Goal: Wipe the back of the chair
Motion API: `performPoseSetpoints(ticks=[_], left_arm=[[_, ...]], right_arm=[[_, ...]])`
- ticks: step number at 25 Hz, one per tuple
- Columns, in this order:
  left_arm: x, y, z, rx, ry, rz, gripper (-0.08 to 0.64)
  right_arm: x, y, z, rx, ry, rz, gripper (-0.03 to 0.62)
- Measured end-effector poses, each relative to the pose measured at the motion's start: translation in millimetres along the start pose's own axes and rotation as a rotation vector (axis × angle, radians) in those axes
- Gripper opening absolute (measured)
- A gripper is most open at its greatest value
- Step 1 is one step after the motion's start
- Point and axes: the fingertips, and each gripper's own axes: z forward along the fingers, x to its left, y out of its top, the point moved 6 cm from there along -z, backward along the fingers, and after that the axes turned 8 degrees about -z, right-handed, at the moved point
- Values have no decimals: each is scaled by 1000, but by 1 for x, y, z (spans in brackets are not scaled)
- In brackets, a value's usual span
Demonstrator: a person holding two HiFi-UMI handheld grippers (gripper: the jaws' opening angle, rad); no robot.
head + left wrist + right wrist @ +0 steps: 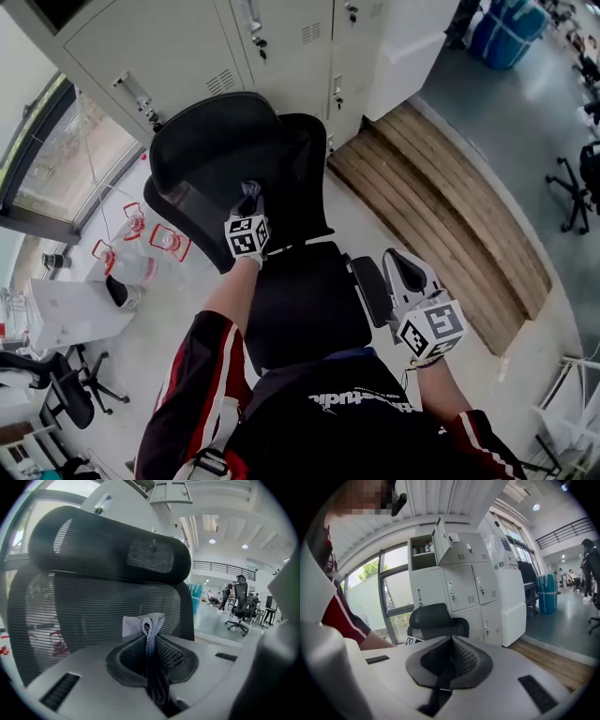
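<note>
Tally at the chair.
Counted one mesh chair (234, 155), one cloth (151, 619); two grippers, left gripper (250, 195) and right gripper (403, 267); two others, far chair at right (574, 192), far chair at left (64, 389).

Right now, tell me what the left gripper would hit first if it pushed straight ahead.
The chair's mesh backrest, just below the headrest. The left gripper is shut on a grey cloth that leads, so the cloth likely meets the mesh first; the gap is unclear.

Lockers (187, 47) just behind the chair back (211, 155); seemingly open floor (367, 214) to its right.
</note>
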Motion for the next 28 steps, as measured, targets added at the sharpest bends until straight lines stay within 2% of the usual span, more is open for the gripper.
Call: performPoseSetpoints(ticks=[6,14,19,23,28], left_arm=[[-69,-4,40,30,-113,29,57],[-135,-4,76,50,-231,48,57],[-169,-3,75,42,-324,42,57],[-167,0,50,20,-332,26,57],[-110,3,0,-9,-243,-5,57]], right_arm=[[-30,-16,-26,22,-91,37,14],[-41,-25,-41,21,-135,55,14],[-45,-24,-55,25,-169,62,14],[-36,-22,-58,25,-141,53,14],[-11,-9,-39,3,-55,24,14]])
